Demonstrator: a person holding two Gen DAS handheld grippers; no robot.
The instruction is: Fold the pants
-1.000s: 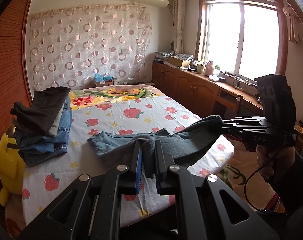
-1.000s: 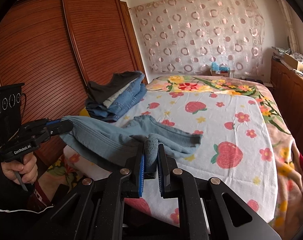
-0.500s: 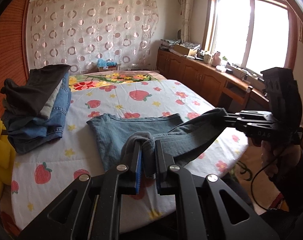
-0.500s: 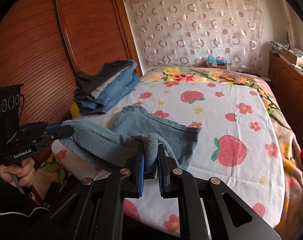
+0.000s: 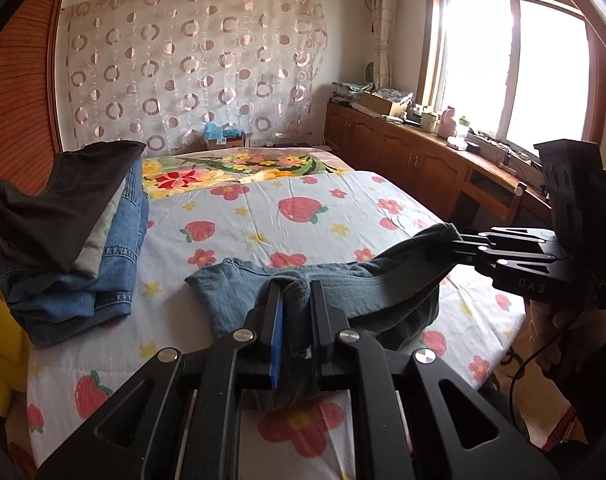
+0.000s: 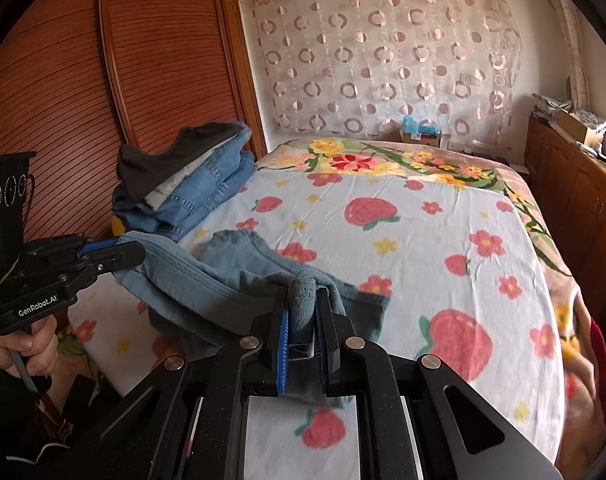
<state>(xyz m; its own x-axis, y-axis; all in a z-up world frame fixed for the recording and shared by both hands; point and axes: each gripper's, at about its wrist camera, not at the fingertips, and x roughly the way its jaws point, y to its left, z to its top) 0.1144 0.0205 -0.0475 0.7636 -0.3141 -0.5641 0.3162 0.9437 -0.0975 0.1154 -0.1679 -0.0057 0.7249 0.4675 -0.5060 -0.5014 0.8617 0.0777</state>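
Pants point(image 5: 343, 292) — grey-blue, partly laid on the bed point(image 5: 303, 208) near its front edge, one end flat on the strawberry sheet, the near end lifted and stretched between two handheld grippers. Bed first: wide, mostly bare sheet beyond the garment, plenty of room for the fold. Stack of folded clothes point(image 5: 67, 236) at the left side of the bed, well apart from the working cloth. Left gripper point(image 5: 295, 312) with fingers pressed onto a bunched edge of the fabric; right gripper point(image 6: 303, 320) likewise pinching a thick roll of the same edge, nothing slack between the blades. Each gripper visible in the other's camera, holding its own corner of the raised edge. A hand point(image 6: 27, 344) visible under the left tool's grip.

Step in hand, by the look of it: carrying the held edge forward over the flat part. To do well — keep both corners level and equally taut, so the edge lands straight. Lower together, not one side first. Match the held edge to the far edge before letting go; avoid dragging the lower layer and rumpling it. Release only once the cloth rests on itself.
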